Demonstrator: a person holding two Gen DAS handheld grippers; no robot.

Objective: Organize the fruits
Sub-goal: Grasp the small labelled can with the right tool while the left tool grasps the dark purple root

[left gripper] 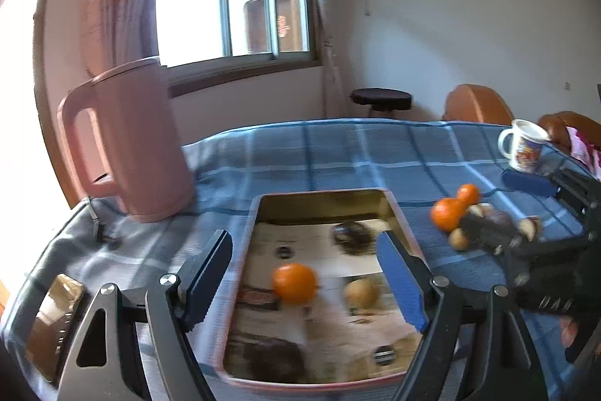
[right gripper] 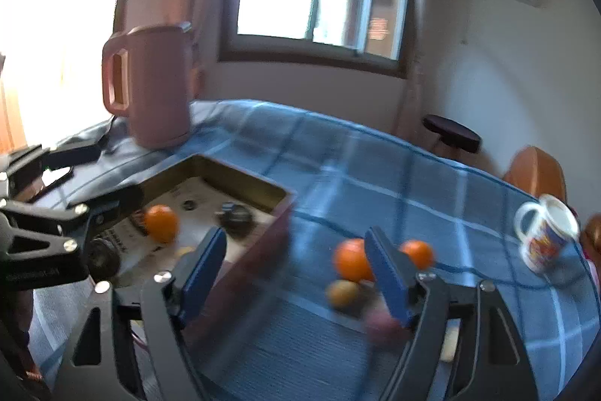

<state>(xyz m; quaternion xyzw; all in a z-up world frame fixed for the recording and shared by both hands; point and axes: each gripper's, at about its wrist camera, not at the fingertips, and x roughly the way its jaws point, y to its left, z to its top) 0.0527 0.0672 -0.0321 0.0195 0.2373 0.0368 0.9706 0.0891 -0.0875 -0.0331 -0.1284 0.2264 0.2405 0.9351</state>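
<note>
A metal tray lies on the blue checked tablecloth; it also shows in the right wrist view. In it lie an orange, a small yellowish fruit and a dark round fruit. My left gripper is open and empty above the tray. Right of the tray lie two oranges, a yellowish fruit and a pinkish fruit. My right gripper is open and empty just above the cloth, its right finger among these fruits. It also shows in the left wrist view.
A pink kettle stands at the back left of the table. A white printed mug stands at the right edge. A shiny metal lid lies at the front left. A stool and orange chairs stand beyond.
</note>
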